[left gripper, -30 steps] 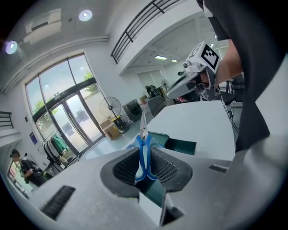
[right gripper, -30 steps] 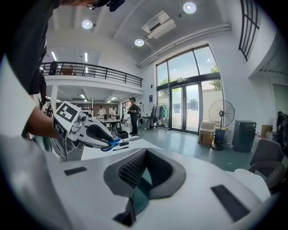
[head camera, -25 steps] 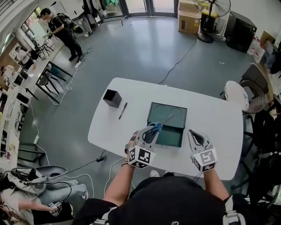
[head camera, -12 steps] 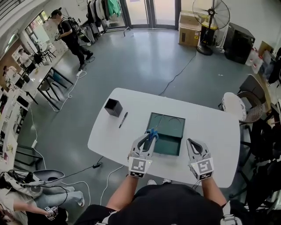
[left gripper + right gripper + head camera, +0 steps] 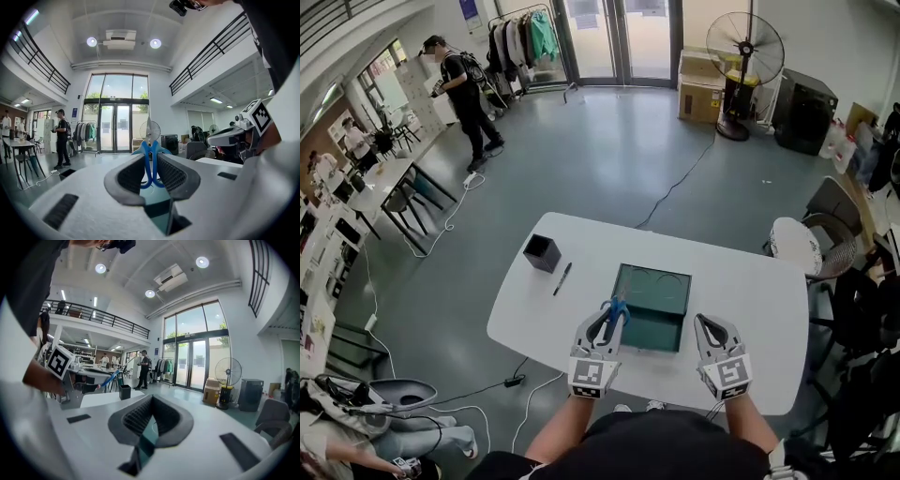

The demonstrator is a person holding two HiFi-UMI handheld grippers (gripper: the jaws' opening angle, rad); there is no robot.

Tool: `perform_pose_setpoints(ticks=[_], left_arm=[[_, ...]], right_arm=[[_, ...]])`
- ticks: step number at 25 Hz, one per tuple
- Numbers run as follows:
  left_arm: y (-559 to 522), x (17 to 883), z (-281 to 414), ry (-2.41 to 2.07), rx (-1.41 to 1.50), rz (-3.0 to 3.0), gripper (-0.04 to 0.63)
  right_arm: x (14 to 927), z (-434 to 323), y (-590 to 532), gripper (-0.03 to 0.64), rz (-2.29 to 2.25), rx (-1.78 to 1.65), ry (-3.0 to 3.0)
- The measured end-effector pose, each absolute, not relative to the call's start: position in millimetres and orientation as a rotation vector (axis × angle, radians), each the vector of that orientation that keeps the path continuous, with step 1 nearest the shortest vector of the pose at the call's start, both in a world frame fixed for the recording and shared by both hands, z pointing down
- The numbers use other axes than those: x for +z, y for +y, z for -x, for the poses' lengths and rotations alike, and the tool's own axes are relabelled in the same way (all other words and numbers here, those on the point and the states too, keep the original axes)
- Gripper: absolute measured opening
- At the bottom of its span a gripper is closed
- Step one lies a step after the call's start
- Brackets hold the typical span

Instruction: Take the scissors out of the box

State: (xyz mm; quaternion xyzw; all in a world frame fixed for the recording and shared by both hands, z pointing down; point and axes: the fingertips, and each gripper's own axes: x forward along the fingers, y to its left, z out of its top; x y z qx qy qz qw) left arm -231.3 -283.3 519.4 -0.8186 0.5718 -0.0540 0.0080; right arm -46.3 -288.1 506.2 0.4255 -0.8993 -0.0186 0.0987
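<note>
Blue-handled scissors (image 5: 149,144), pinched by their handle loops between the pads of the left gripper (image 5: 148,156), hang in the air over the near left part of the green box (image 5: 656,291) on the white table (image 5: 750,281), long axis along the jaws and blades pointing away and upward, while the right gripper (image 5: 153,399) stays empty, jaws together.

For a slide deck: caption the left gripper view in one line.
Left gripper holding blue-handled scissors by their handles, glass doors beyond.

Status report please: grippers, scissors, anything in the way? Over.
Left gripper shut on scissors, blades upright, over box's left edge. Right gripper shut, empty. Pen and black cup far left, clear.
</note>
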Motion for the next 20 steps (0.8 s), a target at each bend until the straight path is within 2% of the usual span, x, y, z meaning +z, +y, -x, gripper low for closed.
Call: perform_pose_setpoints(ticks=[6, 20], left_arm=[[-282.7, 517.9, 235.1, 1.794, -0.155, 2.563, 0.097], [-282.3, 516.0, 240.4, 1.791, -0.156, 2.559, 0.097]], right_arm=[[491.5, 52.6, -287.4, 0.005, -1.259, -0.151, -2.656], [476.0, 55.2, -296.1, 0.005, -1.333, -0.131, -2.698]])
